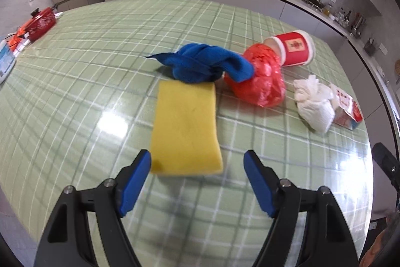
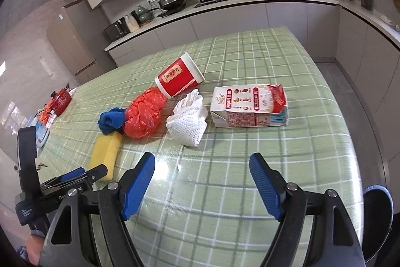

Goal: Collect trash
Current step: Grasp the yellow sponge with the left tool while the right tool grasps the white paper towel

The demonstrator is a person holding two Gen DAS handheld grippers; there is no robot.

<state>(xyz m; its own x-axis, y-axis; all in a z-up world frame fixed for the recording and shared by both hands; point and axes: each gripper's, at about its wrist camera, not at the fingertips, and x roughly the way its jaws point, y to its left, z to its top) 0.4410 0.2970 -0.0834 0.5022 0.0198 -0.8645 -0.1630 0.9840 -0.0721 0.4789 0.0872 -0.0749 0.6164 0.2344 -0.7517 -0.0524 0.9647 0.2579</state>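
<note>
On the green checked table lie a yellow sponge (image 1: pixel 186 128), a blue cloth (image 1: pixel 205 61), a crumpled red plastic bag (image 1: pixel 260 78), a tipped red paper cup (image 1: pixel 295 48), a white paper wad (image 1: pixel 313 104) and a milk carton (image 1: pixel 347 109). My left gripper (image 1: pixel 197 159) is open and empty, its jaws either side of the sponge's near end. My right gripper (image 2: pixel 202 162) is open and empty, above bare cloth in front of the paper wad (image 2: pixel 188 121). The carton (image 2: pixel 248 106), cup (image 2: pixel 178 78), bag (image 2: pixel 143 113), blue cloth (image 2: pixel 111 120) and sponge (image 2: pixel 105 148) lie beyond it.
A red pot (image 1: pixel 41 23) and packets sit at the table's far left edge. A dark round bin rim (image 2: pixel 377 222) shows below the table's right edge. The left gripper's body (image 2: pixel 72 182) is at the right view's lower left. Kitchen counters run behind.
</note>
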